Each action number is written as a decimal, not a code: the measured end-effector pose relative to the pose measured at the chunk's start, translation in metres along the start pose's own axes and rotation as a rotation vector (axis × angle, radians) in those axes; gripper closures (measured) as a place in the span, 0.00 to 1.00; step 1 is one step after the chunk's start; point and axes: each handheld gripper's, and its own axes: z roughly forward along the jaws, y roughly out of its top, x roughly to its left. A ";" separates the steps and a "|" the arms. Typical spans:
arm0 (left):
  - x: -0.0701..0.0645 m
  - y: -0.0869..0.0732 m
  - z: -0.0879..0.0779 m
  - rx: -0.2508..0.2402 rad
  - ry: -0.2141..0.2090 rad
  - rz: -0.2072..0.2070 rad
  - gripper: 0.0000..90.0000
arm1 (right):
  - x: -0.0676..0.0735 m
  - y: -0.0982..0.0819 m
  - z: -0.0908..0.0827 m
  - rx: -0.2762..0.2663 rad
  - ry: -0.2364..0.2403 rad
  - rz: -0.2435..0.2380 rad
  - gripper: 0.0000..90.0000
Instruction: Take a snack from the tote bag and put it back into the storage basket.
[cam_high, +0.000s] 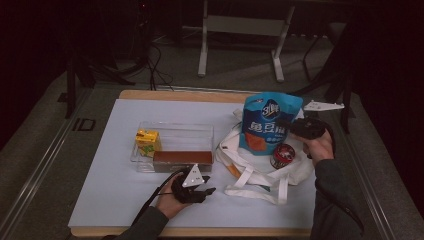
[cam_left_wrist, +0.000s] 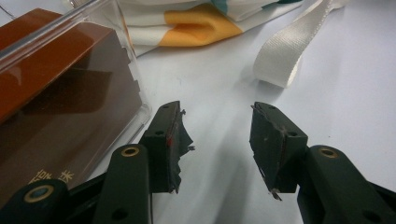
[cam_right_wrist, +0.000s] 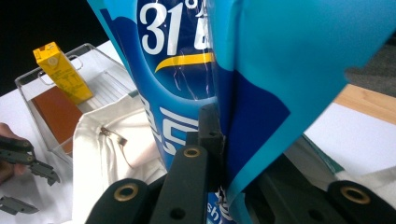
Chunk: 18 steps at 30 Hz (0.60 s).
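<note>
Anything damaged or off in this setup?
Yes: the pads on the left gripper are torn, with ragged black edges peeling off both open jaws. Otherwise nothing is spilled. The right gripper pinches the blue snack bag upright over the white tote bag.

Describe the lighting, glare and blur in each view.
High view: dim, surroundings nearly black, the white table lit evenly, fine detail soft. Left gripper view: bright, glare streaks on the clear box, soft shadows under the left gripper. Right gripper view: the blue bag close and slightly blurred, shiny highlights, dark background.
</note>
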 end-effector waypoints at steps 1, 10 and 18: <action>0.000 0.000 0.000 -0.001 0.000 0.000 0.59 | 0.000 0.001 -0.001 -0.002 0.001 0.000 0.98; 0.000 0.000 0.000 0.000 -0.001 0.001 0.60 | 0.002 0.012 -0.006 -0.020 0.006 0.009 0.98; 0.000 0.000 0.000 -0.005 0.001 -0.001 0.60 | 0.005 0.022 -0.012 -0.042 0.015 0.011 0.98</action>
